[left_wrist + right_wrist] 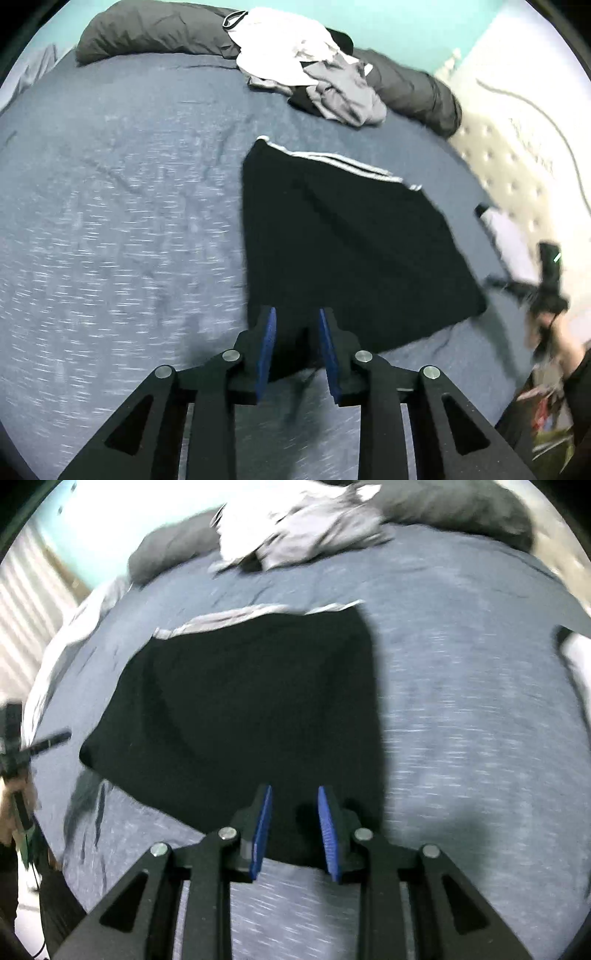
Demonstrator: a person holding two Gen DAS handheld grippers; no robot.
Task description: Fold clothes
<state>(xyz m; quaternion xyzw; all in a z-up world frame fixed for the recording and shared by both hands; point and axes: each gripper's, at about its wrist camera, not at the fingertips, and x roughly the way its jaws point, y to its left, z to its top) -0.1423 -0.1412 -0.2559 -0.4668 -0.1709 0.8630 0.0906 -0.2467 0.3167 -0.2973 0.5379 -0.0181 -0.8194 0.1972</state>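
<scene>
Black shorts [343,236] with white side stripes lie flat at centre frame on the heathered blue bed [122,206], both hand-held grippers [297,325] [294,805] spread apart, motion-blurred edges.

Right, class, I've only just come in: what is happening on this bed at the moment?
A person is folding clothes with a handheld gripper in each hand. Black shorts with white side stripes lie spread flat on the blue-grey bed cover. The left gripper and right gripper both sit open at the near edge of the shorts, holding nothing. A heap of unfolded clothes waits by the dark pillows. Both views are motion-blurred.
</scene>
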